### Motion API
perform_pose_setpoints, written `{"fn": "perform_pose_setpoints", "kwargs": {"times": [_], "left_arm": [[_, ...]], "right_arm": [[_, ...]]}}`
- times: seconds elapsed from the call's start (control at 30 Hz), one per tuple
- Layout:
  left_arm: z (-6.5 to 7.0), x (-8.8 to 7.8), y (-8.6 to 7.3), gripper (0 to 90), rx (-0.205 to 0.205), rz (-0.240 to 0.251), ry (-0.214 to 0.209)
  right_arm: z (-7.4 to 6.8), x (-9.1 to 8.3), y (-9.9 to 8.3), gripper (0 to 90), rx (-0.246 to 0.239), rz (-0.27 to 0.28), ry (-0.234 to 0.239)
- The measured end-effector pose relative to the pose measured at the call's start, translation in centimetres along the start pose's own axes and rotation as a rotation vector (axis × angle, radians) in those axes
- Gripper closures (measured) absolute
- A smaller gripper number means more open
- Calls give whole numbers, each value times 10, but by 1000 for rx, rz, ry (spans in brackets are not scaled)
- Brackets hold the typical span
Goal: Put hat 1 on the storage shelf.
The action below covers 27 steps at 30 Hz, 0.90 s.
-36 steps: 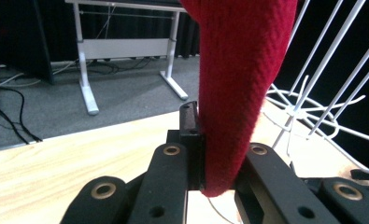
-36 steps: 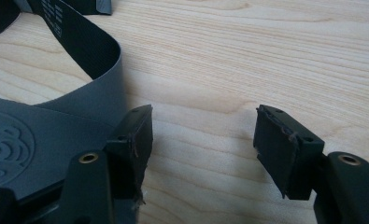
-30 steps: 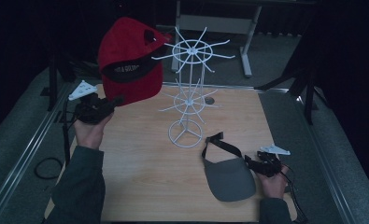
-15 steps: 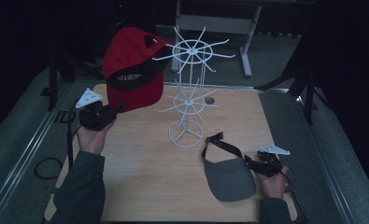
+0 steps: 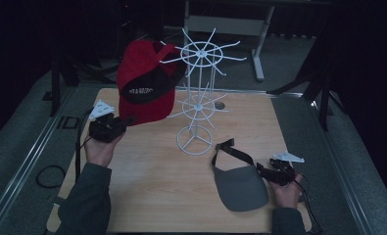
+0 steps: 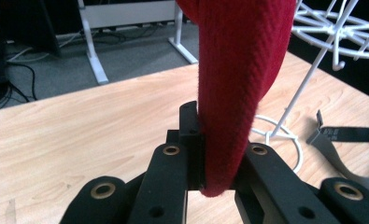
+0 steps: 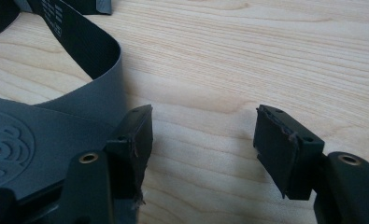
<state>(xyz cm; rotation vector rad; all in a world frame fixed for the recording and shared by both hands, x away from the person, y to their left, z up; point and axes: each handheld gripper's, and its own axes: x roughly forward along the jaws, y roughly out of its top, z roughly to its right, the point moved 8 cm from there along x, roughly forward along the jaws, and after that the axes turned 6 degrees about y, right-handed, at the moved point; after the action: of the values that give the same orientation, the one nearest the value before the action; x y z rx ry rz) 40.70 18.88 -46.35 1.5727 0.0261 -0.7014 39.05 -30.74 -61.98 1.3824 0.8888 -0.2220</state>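
Note:
A red cap (image 5: 144, 85) with a black band hangs up in the air at the left of a white wire rack (image 5: 198, 98). Its upper back lies against the rack's top arms; I cannot tell whether it is hooked on one. My left gripper (image 5: 125, 121) is shut on the cap's lower edge. In the left gripper view the red fabric (image 6: 238, 70) is pinched between the jaws of that gripper (image 6: 217, 161). A grey visor (image 5: 240, 186) lies flat on the wooden table (image 5: 147, 196). My right gripper (image 5: 265, 170) rests open at the visor's right edge, with bare wood between the jaws (image 7: 203, 135) and the visor (image 7: 42, 135) beside one jaw.
The rack's round base (image 5: 196, 142) stands mid-table, and the visor's black strap (image 5: 230, 152) loops toward it. A metal desk frame (image 5: 259, 49) stands beyond the table's far edge. A cable loop (image 5: 49, 176) lies on the floor at the left.
My left hand has come down and slightly right with the red cap, bringing it closer to the rack's top arms. The right gripper and the visor have stayed still.

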Motion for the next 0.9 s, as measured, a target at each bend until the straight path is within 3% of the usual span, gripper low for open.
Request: {"fn": "perform_pose_setpoints", "kwargs": {"times": [0.13,0.4,0.63,0.9], "left_arm": [[2,5,-10,852,13,-30,-10],[4,4,-14,822,22,-23,-20],[3,-1,-10,659,8,6,-23],[-2,-11,-10,554,-29,49,-38]], "right_arm": [[0,0,0,375,2,0,0],[0,0,0,375,1,-1,0],[0,0,0,375,3,0,0],[0,0,0,375,1,-1,0]]}}
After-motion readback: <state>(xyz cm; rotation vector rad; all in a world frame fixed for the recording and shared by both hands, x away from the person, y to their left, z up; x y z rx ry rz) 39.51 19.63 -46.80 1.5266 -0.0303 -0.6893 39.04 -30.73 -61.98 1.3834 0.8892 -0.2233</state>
